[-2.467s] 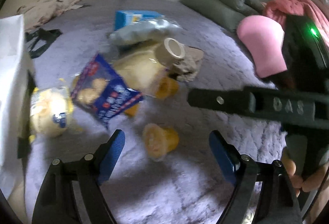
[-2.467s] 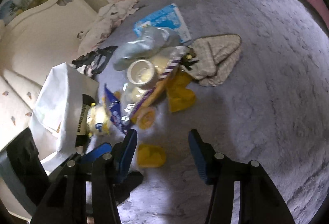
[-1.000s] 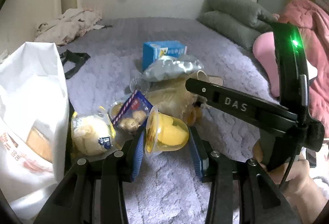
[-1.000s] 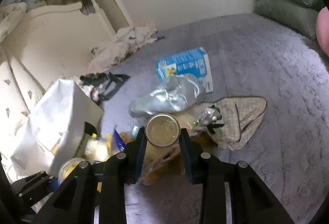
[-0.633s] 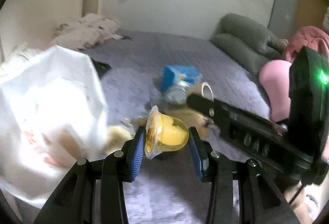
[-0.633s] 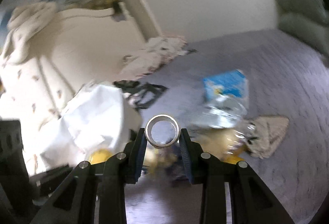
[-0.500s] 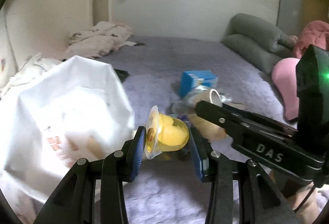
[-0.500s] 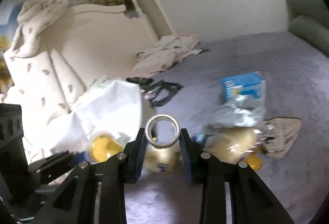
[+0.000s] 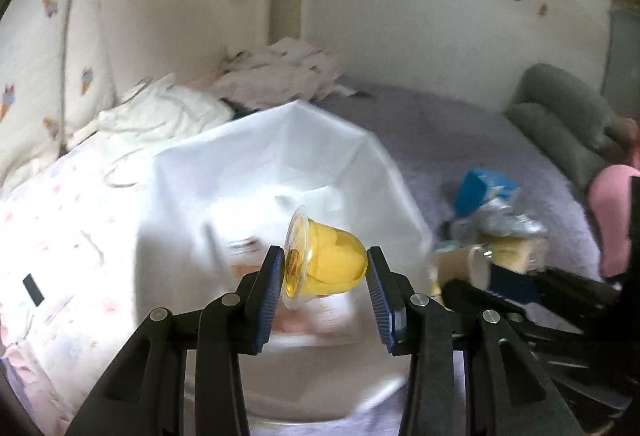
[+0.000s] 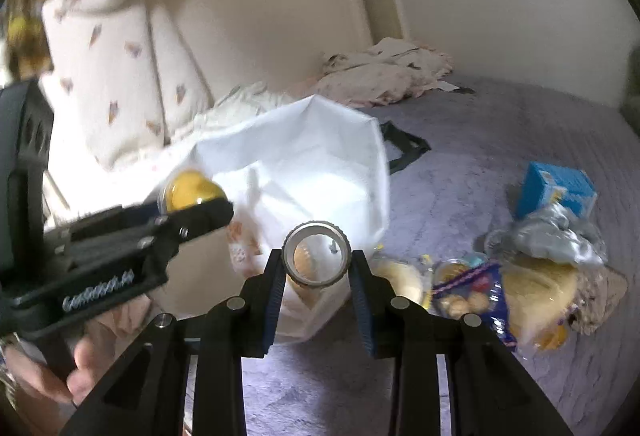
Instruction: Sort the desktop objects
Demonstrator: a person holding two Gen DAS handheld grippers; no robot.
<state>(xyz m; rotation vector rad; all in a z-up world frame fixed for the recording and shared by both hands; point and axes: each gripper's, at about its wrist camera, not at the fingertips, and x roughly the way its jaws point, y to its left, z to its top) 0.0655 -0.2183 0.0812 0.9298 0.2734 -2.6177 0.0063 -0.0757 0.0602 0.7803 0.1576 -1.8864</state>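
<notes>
My left gripper (image 9: 326, 270) is shut on a clear cup of yellow fruit jelly (image 9: 326, 262), held on its side over the open mouth of a white paper bag (image 9: 280, 163). My right gripper (image 10: 317, 268) is shut on a roll of tape (image 10: 317, 250), its hole facing the camera, held in front of the same white bag (image 10: 320, 147). The left gripper and its jelly cup (image 10: 192, 193) show at the left of the right wrist view. The tape roll (image 9: 478, 268) shows at the right of the left wrist view.
A heap of snacks lies on the purple blanket (image 10: 500, 163): a blue box (image 10: 554, 191), a silver pouch (image 10: 560, 236), a blue cookie packet (image 10: 468, 296), a bread bag (image 10: 540, 288). A black strap (image 10: 404, 147) lies behind the bag. Pillows and crumpled clothes (image 10: 384, 71) are at the headboard.
Both grippers have swung left from the snack heap toward the white bag, carrying the jelly cup and the tape roll. The bag now fills the middle of both views.
</notes>
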